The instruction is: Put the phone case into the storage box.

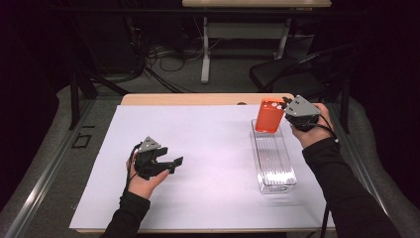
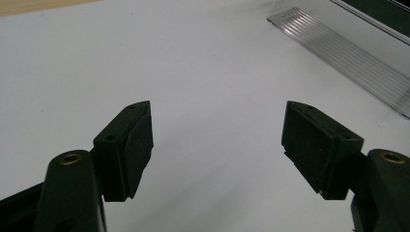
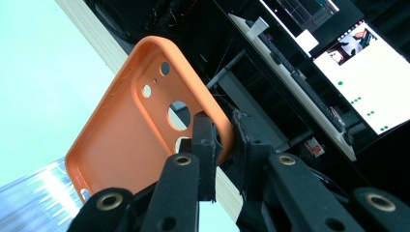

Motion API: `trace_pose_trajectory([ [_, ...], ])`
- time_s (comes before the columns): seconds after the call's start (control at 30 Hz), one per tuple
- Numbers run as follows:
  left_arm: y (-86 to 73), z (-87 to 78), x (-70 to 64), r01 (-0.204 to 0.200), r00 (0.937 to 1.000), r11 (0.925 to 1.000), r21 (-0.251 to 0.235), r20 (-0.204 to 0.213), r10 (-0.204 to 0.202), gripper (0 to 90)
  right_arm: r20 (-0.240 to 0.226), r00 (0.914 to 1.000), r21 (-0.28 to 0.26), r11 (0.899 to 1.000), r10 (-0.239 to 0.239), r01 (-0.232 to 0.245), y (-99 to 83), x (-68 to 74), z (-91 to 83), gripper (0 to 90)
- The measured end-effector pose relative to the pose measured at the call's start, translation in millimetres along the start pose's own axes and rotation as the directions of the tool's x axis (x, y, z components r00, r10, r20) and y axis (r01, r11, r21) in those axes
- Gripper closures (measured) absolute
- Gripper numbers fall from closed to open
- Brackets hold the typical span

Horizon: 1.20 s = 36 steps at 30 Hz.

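- Gripped at one edge between the closed jaws of the right gripper (image 3: 223, 140), an orange phone case (image 3: 145, 125) hangs in the air above the far end of a clear plastic tray (image 1: 274, 163), its camera cut-outs toward the gripper.
- That tray lies lengthwise on the right side of the desk, ribbed along its floor, with nothing visible in it.
- Over on the left, the left gripper (image 1: 171, 163) rests low over the sheet with its jaws wide apart, holding nothing, well apart from the tray.
- My worry: the hold is on a thin, flexible rim, so the case could twist or slip out as it goes down, catch the tray wall, or nudge the light tray askew, since nothing steadies it.
- A white sheet (image 1: 198, 148) covers most of the desk (image 1: 183, 99), wood showing at the far edge.
- Beyond it the room is dark: tangled cables (image 1: 163, 59), another table's legs, a black chair (image 1: 287, 74), and lit monitors (image 3: 367, 82) in the right gripper view.
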<state>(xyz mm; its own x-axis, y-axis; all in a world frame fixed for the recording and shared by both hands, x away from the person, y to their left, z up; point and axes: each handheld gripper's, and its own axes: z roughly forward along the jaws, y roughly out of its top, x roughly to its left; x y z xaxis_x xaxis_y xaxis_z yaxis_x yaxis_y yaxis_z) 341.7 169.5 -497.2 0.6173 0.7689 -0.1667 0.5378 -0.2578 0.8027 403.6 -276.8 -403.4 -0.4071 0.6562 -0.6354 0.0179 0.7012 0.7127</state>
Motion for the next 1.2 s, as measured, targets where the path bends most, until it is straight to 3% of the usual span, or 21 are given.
trace_pose_trajectory([
  [0.37, 0.3, -1.5, 1.9, 0.0, 1.0, 1.0, -0.005, 0.0, 0.0, 27.1, 0.02, 0.9997, 0.02, 1.0, -0.012, 0.012, -8.9, -1.2, 10.7, 81.0],
  [0.9, -0.5, -1.8, 3.3, 0.003, 1.0, 1.0, -0.006, -0.005, -0.003, 27.1, 0.041, 0.9961, 0.053, 0.996, -0.078, 0.076, -20.6, 10.6, 38.1, 81.0],
  [1.2, -1.3, -1.0, 3.9, 0.005, 1.0, 1.0, -0.003, -0.005, -0.005, 27.1, 0.043, 0.9941, 0.043, 0.994, -0.1, 0.098, -26.4, 19.1, 47.8, 81.0],
])
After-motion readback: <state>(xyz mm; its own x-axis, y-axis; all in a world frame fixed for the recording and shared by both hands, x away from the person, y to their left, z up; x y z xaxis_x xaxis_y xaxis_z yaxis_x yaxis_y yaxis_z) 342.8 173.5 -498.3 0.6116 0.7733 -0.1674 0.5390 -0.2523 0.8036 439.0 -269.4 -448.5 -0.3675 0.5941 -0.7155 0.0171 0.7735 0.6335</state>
